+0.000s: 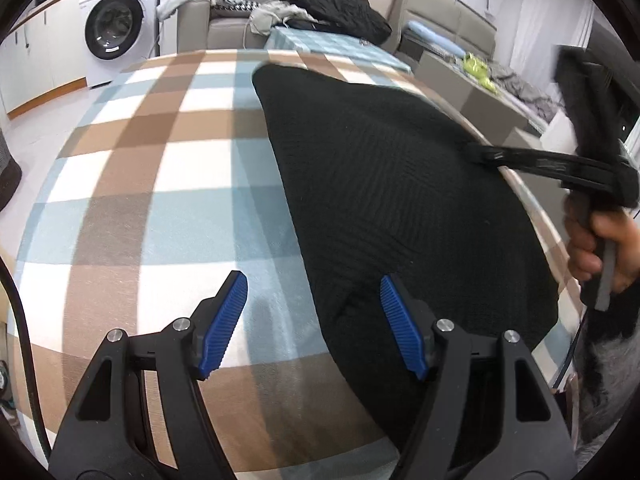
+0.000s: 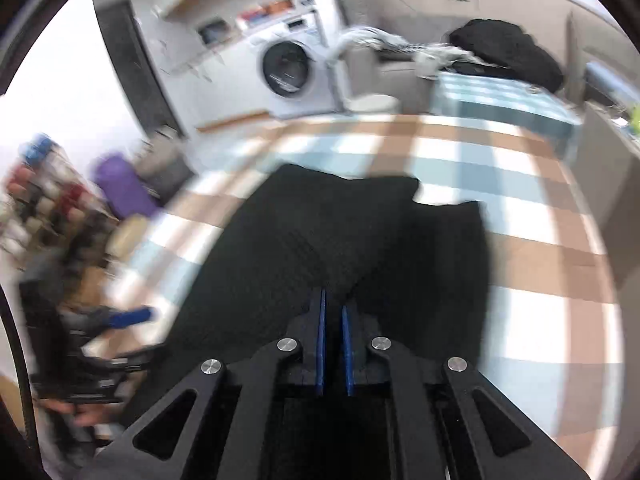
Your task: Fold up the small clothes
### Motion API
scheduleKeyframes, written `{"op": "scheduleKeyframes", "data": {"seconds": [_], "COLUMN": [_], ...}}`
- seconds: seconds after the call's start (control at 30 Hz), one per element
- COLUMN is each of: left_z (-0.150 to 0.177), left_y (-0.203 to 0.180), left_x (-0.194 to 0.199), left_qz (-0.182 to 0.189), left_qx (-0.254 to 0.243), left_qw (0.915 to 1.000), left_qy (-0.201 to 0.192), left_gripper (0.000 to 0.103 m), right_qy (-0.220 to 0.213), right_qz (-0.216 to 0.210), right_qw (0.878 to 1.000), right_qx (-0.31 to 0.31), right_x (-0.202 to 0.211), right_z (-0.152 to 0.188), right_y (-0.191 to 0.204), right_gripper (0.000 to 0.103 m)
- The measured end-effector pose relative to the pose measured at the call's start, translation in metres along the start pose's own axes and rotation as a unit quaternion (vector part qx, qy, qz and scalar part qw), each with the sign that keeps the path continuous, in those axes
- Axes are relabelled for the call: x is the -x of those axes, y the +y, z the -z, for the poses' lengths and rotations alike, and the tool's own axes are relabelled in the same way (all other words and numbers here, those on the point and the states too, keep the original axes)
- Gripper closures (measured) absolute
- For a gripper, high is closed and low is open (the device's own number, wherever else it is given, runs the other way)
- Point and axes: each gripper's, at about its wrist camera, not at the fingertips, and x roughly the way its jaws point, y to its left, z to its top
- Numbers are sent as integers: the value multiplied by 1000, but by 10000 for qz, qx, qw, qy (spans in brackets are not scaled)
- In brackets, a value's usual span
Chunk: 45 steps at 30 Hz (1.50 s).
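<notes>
A black ribbed knit garment (image 1: 384, 200) lies spread on a table covered with a soft checked cloth of brown, pale blue and white squares (image 1: 152, 184), taking up the right-hand part of the surface and reaching close to the table's right edge. The left gripper (image 1: 314, 320), a black frame with ridged blue pads (image 1: 224, 320), hangs over the near side of the table with its jaws standing wide apart and nothing between them; one pad sits above the bare checked cloth, the other above the near edge of the dark garment. At the far right of the left wrist view a hand (image 1: 600, 248) wraps around the handle of the right gripper (image 1: 480, 154), whose long black fingers reach in to the garment's right edge. In the right wrist view, which is blurred, that gripper's blue pads (image 2: 320, 340) are drawn in almost together, with the black fabric bunched up right at their tips; it looks pinched on the garment's edge, though the blur keeps me from being sure of the fabric between the pads. Beyond the table stand a white front-loading washing machine (image 1: 120, 20) and a grey sofa (image 1: 240, 28) heaped with a dark quilted jacket (image 1: 336, 8) and pale clothes.
</notes>
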Motion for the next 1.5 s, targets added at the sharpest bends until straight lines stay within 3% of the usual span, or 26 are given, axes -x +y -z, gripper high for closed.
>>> {"op": "scheduleKeyframes", "data": {"seconds": [0.07,0.1,0.13,0.3,0.43,0.63,0.73,0.97,1.07,1.1,1.13,1.17,1.2,1.27,1.43,1.5], "left_z": [2,3,4,16,29,38,38,40,40,40,40,41,41,41,41,41], "left_y": [-1,0,1,4,7,7,4,0,0,0,0,-1,-1,-2,-1,-1], "left_x": [-1,1,3,14,19,27,27,23,21,21,21,21,21,20,19,19], "left_qz": [-52,-52,-42,216,257,220,147,64,61,51,29,0,-33,-228,-317,-328], "left_qx": [-3,27,56,80,165,177,107,-47,-70,-91,-117,-146,-172,-265,-368,-408], "left_qw": [10000,10000,10000,9997,9995,9996,9998,9998,9998,9998,9998,9998,9997,9993,9987,9985], "left_qy": [17,23,17,57,99,97,102,158,158,156,155,159,160,164,174,179], "left_gripper": [36,36,36,36,36,36,36,36,35,35,35,34,34,34,31,31], "right_qy": [211,323,303,294,329,291,248,362,341,330,298,272,253,124,-224,19], "right_qz": [68,77,-21,-932,-1561,-1622,-1886,-1815,-1634,-1581,-1478,-1387,-1354,-1435,-1937,-1676], "right_qw": [9995,9987,9982,9934,9866,9858,9816,9827,9847,9851,9856,9862,9862,9854,9789,9838], "right_qx": [-215,-392,-512,-603,-341,-316,-162,109,496,586,766,860,916,907,610,630], "right_x": [-26,-33,-31,8,38,51,61,53,48,49,48,49,52,63,95,87], "right_z": [-3,0,2,32,77,111,122,135,132,131,130,130,127,121,108,112], "right_y": [-13,-18,-21,-18,-9,-4,-5,0,14,18,23,25,27,26,13,8], "right_gripper": [93,84,81,65,63,63,63,63,63,68,82,89,93,94,94,95]}}
